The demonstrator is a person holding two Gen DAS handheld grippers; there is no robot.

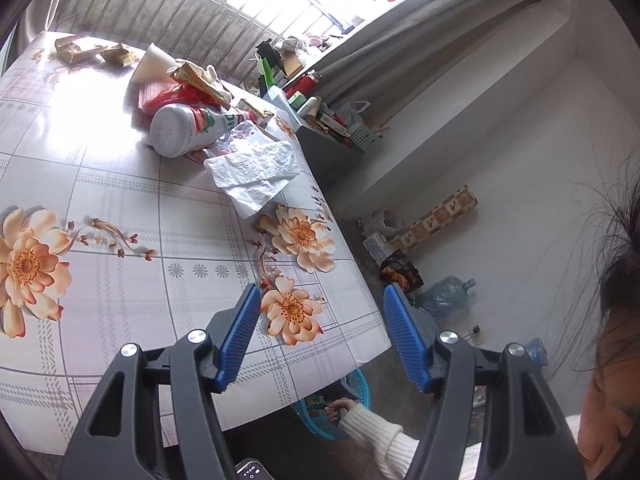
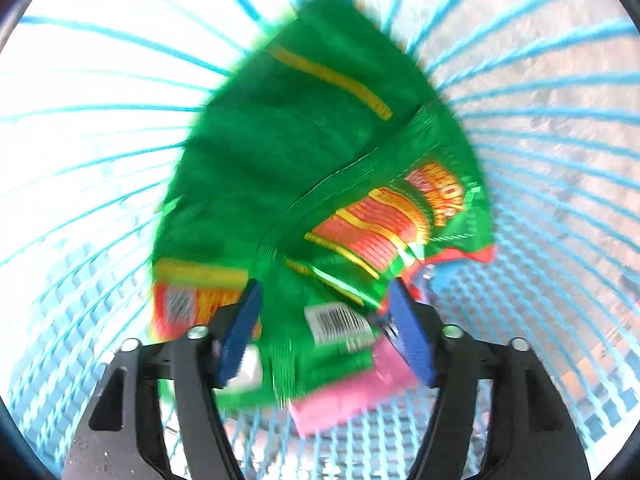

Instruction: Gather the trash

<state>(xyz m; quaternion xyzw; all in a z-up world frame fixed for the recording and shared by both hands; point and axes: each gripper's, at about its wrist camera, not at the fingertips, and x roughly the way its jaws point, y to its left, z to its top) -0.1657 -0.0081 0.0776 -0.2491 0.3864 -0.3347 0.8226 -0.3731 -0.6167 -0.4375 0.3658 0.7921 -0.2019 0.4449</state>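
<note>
My left gripper is open and empty over the near right corner of the flowered table. Farther back on the table lie a crumpled white tissue, a tipped white bottle with a red label and a heap of red and gold wrappers. More gold wrappers lie at the far edge. My right gripper is inside the blue mesh basket, open. A green snack wrapper lies loose between and beyond its pads, over a pink scrap.
The blue basket sits on the floor below the table's corner, with a hand in a white sleeve over it. A cluttered low shelf, a patterned roll and a water jug stand along the wall.
</note>
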